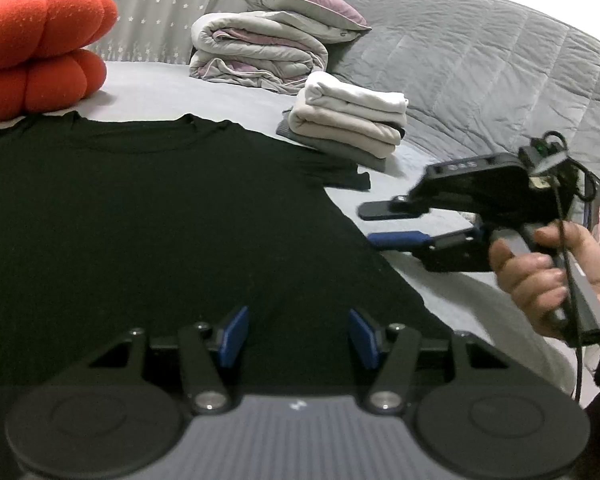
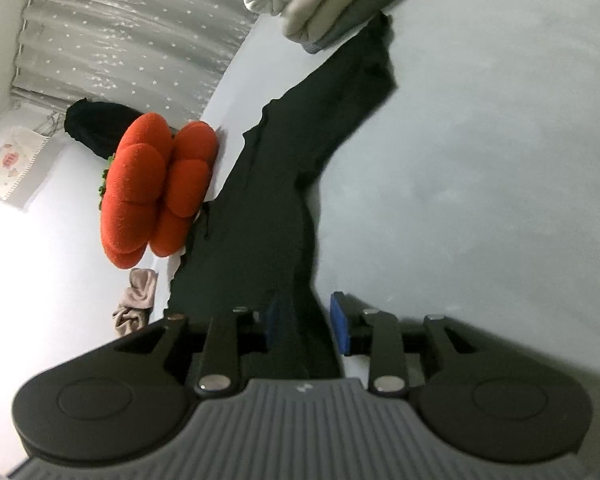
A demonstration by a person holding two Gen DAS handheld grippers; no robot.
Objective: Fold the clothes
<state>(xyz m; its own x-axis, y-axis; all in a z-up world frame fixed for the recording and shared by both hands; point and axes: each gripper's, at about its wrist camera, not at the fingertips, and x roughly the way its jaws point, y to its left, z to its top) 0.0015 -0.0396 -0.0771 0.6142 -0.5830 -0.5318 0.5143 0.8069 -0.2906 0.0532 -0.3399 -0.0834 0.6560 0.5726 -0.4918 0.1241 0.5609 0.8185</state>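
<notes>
Beside black shirt (image 1: 148, 208), right claw (image 1: 370, 224) sideways, parted

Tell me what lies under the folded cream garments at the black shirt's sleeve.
Under the cream garments a folded grey garment shows at the stack's bottom, resting on the grey bedsheet. The black shirt sleeve tip reaches the stack's base; anything beneath is covered.

**A:** State of my left black two-finger gripper with blue pads (image 1: 296, 338)?

**B:** Jaws parted about halfway, pads not pressing on anything, pointing forward and somewhat downward.

**A:** And my right black two-finger gripper with blue pads (image 1: 374, 224)?

**B:** Rolled on its side, one finger above the other, a gap between them. My bare right hand (image 1: 548, 276) wraps the grey handle, fingers curled round it. In its own view both blue pads (image 2: 342, 328) stand apart.
</notes>
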